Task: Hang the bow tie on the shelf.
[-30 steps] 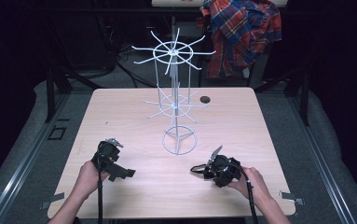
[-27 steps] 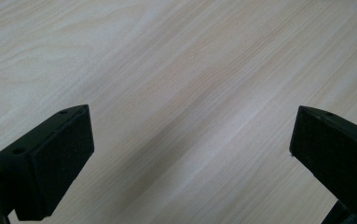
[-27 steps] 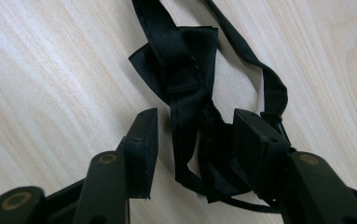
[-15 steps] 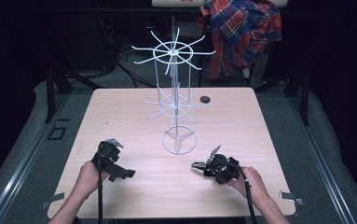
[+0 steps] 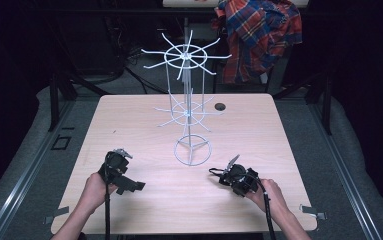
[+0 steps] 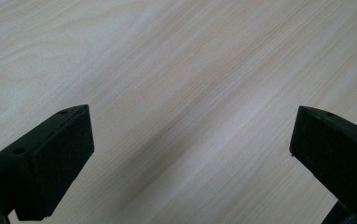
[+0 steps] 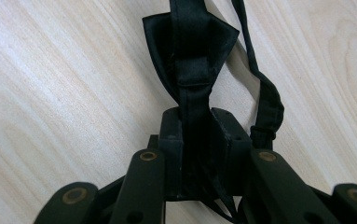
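Right gripper has just been closing and is now clamping the black bow tie lying on the table; left gripper is hovering, jaws spread wide

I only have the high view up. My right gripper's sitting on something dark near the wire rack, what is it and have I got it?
Observer: It's a black bow tie with a thin strap; the right gripper has just closed, with its centre band between the pads.
Operator: And my left one?
Observer: The left gripper stands wide open, only bare table between its pads.
Operator: Is the strap caught too?
Observer: It loops loose on the table beside one pad; whether any is pinched, I can't tell.
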`<move>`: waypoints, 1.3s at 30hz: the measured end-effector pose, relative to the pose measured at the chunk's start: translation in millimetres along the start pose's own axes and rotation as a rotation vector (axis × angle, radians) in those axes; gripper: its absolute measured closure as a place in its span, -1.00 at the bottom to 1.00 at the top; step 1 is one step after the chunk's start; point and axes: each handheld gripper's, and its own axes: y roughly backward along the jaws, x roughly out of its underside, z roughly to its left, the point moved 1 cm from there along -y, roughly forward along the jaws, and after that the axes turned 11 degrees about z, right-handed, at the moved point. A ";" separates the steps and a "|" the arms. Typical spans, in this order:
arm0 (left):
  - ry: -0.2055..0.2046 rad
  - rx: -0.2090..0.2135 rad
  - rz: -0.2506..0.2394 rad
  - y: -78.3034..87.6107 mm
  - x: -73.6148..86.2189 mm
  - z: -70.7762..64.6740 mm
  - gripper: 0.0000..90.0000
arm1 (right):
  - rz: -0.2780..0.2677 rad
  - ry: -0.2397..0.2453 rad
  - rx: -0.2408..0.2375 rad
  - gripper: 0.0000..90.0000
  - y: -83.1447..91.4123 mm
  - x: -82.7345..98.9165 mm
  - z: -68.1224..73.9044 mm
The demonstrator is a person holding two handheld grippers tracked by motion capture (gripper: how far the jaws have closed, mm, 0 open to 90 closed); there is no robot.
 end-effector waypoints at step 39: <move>0.000 0.000 0.002 0.1 0.0 -0.2 -1.00 | -0.242 -0.226 -0.167 0.68 32.5 14.9 -26.9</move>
